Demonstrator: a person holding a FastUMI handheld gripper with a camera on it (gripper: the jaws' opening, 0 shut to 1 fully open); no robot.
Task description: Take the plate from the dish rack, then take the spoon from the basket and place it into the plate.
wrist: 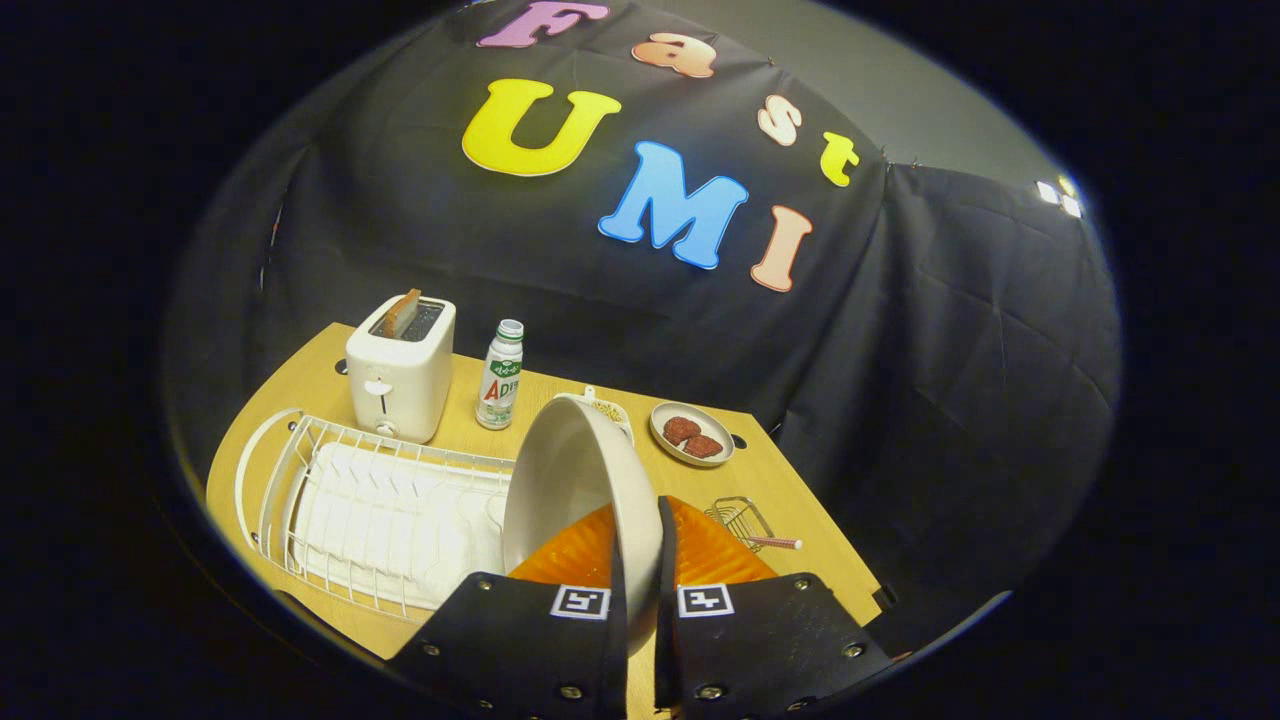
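Where the two fingers meet, the gripper (640, 560) pinches the rim of the plate (575, 490), one finger on each face of the rim, with only the plate's edge between them. The plate is a pale, deep dish, held on edge and tilted, its hollow side turned toward the dish rack (375, 510) and its lower rim caught in the grip. It stands above the table (800, 560), just beside the near end of the rack.

The dish rack is a white wire frame with a white ribbed tray inside, lying flat on the wooden table beside the fingers. Beyond the rack stands a white toaster (400, 368) with a slice of bread (402, 312) upright in one slot. Just beside the toaster is a small bottle (500, 375) with a pale cap.

Past the plate's upper rim, a small bowl (610, 408) shows partly, its contents too small to make out. Near it sits a small saucer (692, 433) holding two dark reddish pieces.

On the other side of the fingers from the rack, a small wire basket (740, 520) rests on the table. The spoon (775, 543) lies in it, its handle reaching out over the basket's edge, well apart from the plate.
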